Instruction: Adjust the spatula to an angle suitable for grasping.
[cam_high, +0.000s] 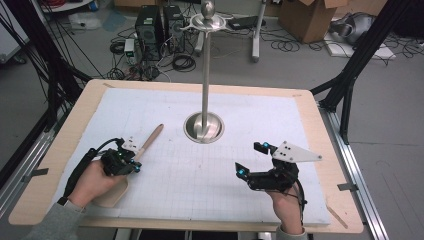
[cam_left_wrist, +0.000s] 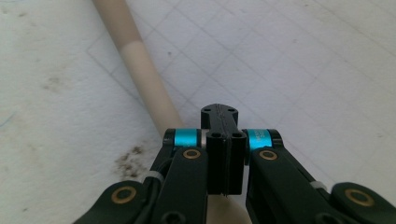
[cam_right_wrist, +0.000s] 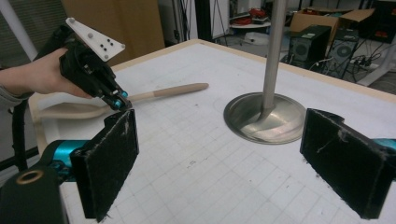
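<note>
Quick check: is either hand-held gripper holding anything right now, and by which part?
The left hand-held gripper is shut on the wooden spoon, gripping the handle near the bowl end. The right hand-held gripper is open and holds nothing.

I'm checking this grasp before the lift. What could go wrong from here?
The left gripper sits shut at the neck of the pale wooden spoon lying flat on the white gridded mat; the pinch may slip or tip. Swinging the handle could strike the tall steel stand. The right gripper is open nearby.
</note>
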